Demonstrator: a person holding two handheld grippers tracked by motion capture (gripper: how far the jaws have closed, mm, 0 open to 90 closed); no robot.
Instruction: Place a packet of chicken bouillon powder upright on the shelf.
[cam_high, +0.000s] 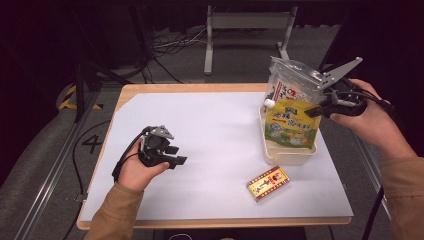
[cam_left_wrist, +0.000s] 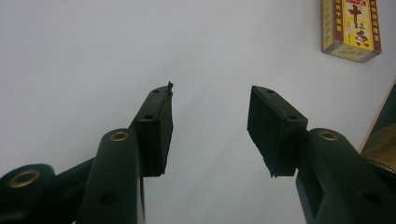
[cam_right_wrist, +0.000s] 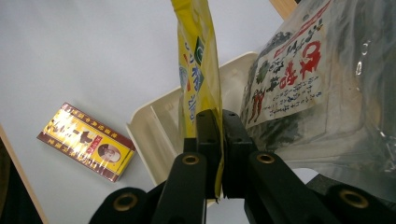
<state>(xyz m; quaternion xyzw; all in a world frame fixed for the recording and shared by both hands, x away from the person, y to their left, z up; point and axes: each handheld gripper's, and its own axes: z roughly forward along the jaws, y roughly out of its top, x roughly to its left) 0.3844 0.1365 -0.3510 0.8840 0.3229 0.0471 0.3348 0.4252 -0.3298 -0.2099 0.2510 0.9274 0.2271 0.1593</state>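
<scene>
At the right of the high view, the right gripper is clenched on the edge of a yellow printed stand-up pouch with a white spout. The pouch stands upright in a cream plastic rectangular tray near the right edge of the white table sheet. In the right gripper view the two black jaws meet at the lower middle of the frame with the pouch's thin yellow edge pinched between them, and the tray's cream wall lies just behind.

A clear plastic bag with a white label and red characters stands in the same tray, just behind the yellow pouch and leaning against it. In the right gripper view it takes up the upper right of the frame.

A small flat red-and-yellow printed box wrapped in film lies on the sheet below the tray in the high view, near it but not touching. It shows at the lower left of the right gripper view and at the upper right corner of the left gripper view.

The left gripper rests low over the sheet at the left centre of the high view, well apart from the tray. In the left gripper view its jaws stand released, part-way apart, with bare white sheet between them.
</scene>
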